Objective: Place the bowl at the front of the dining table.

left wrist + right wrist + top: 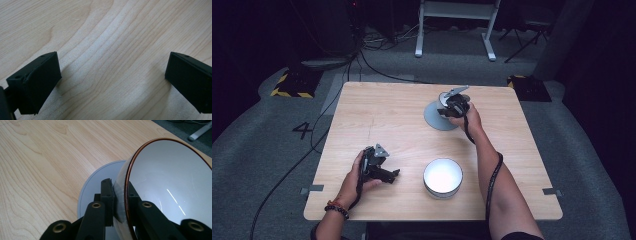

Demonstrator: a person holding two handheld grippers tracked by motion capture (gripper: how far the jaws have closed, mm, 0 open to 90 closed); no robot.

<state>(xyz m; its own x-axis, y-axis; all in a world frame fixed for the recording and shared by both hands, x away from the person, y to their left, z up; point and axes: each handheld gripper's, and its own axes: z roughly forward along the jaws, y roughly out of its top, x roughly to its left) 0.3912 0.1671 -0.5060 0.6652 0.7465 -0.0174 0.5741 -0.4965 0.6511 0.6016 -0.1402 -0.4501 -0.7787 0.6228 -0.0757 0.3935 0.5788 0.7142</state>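
right gripper clamped on bowl rim above plate at 1 o'clock, keep level; left gripper apart, idle.

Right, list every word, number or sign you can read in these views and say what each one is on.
"4" on the grey floor left of the table, marked in dark strokes.
Yellow and black hazard stripes, a sign rather than text, edge the dark floor plates beyond the table's far corners.
No readable text on the bowls, the plate or either claw.
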